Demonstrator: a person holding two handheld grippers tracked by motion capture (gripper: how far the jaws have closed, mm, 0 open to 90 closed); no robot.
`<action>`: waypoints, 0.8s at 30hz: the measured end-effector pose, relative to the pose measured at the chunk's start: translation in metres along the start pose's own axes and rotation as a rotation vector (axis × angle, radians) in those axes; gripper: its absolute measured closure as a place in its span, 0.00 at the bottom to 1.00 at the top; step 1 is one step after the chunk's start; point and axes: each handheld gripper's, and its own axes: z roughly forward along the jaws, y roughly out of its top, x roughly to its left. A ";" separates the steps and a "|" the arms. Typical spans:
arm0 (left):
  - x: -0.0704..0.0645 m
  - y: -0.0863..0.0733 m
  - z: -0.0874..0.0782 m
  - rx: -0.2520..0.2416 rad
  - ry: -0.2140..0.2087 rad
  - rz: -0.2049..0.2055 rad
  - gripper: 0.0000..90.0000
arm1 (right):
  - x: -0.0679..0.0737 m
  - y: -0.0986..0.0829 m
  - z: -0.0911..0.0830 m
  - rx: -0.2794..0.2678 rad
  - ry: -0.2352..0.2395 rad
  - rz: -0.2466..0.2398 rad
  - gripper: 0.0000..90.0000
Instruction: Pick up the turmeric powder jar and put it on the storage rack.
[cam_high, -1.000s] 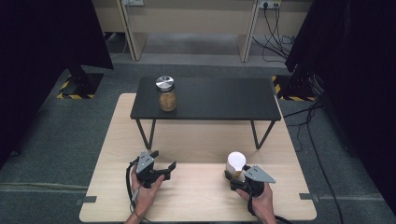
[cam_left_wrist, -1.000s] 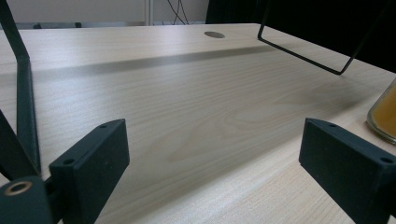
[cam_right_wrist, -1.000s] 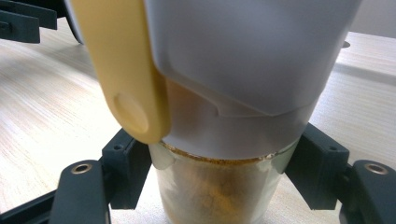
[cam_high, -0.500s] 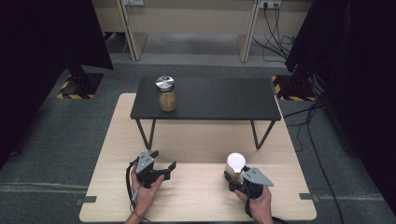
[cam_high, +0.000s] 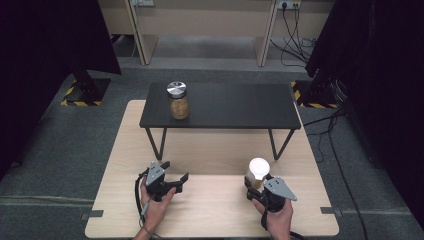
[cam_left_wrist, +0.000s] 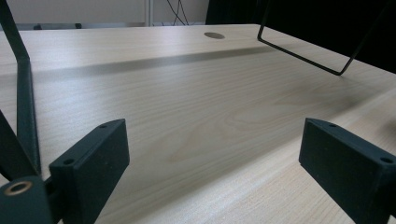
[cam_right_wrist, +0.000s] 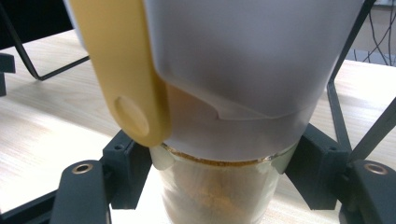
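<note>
My right gripper (cam_high: 256, 181) is shut on a glass jar (cam_high: 258, 170) with a white lid and brown contents, near the front right of the wooden table (cam_high: 210, 150). In the right gripper view the jar (cam_right_wrist: 224, 93) looms close, a yellow tab hanging from its lid, and the right gripper (cam_right_wrist: 215, 177) has its jaws pressed on both sides of the glass. My left gripper (cam_high: 176, 171) rests at the front left, open and empty. In its own view the left gripper (cam_left_wrist: 210, 158) has its jaws wide apart over bare wood.
A low black shelf on wire legs (cam_high: 235, 107) stands across the back of the table. A second jar (cam_high: 178, 100) with a silver lid and brown contents sits on its left end. One wire leg (cam_left_wrist: 327, 65) and a cable hole (cam_left_wrist: 214, 35) lie ahead of the left gripper.
The right gripper with the white-lidded jar has shifted slightly to the right. The left gripper has stayed where it was.
</note>
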 end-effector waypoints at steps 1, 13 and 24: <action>0.000 0.000 0.000 0.000 0.000 0.000 0.08 | 0.000 0.001 -0.001 0.001 0.001 0.002 0.34; 0.000 0.000 0.000 0.000 0.000 0.003 0.08 | -0.006 0.027 -0.010 -0.004 0.004 0.023 0.34; -0.001 0.000 0.000 0.001 0.001 0.004 0.08 | -0.016 0.068 -0.016 -0.031 -0.006 0.017 0.34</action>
